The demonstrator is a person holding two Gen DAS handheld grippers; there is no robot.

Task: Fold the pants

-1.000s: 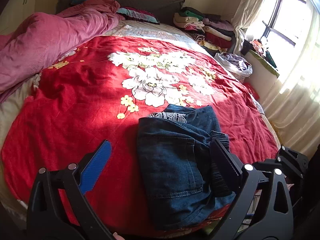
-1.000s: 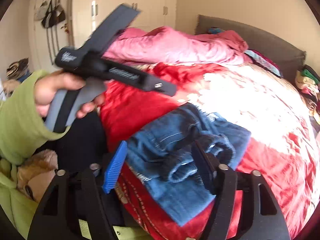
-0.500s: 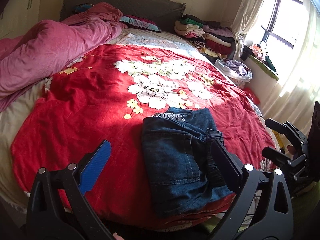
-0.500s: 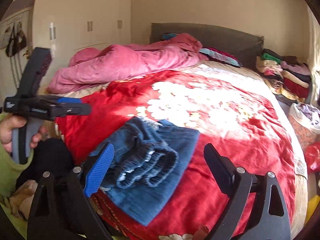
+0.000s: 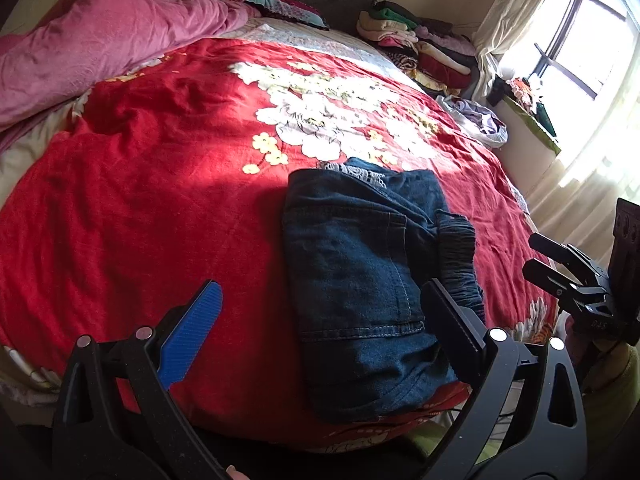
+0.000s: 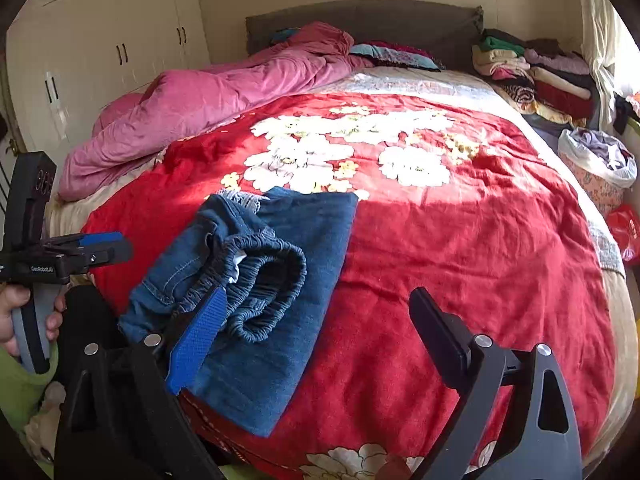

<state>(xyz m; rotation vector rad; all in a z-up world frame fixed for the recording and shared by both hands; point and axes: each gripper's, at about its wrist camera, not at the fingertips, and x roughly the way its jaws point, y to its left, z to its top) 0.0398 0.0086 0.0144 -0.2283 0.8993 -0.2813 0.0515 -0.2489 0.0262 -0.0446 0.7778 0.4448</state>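
Folded dark blue denim pants (image 5: 368, 272): a compact rectangular bundle with its gathered elastic waistband (image 6: 260, 280) uppermost, lying on the bed near the foot edge. Beneath: red bedspread printed with white flowers (image 6: 460, 248). Rumpled pink quilt (image 5: 100, 40) along the far left side. Stack of folded clothes (image 6: 532, 76) by the grey headboard (image 6: 368, 20). Left tongs (image 5: 320, 320): spread wide, empty, held above the near edge with the pants between the fingers in view. Right tongs (image 6: 316, 328): spread wide, empty, beside the pants.
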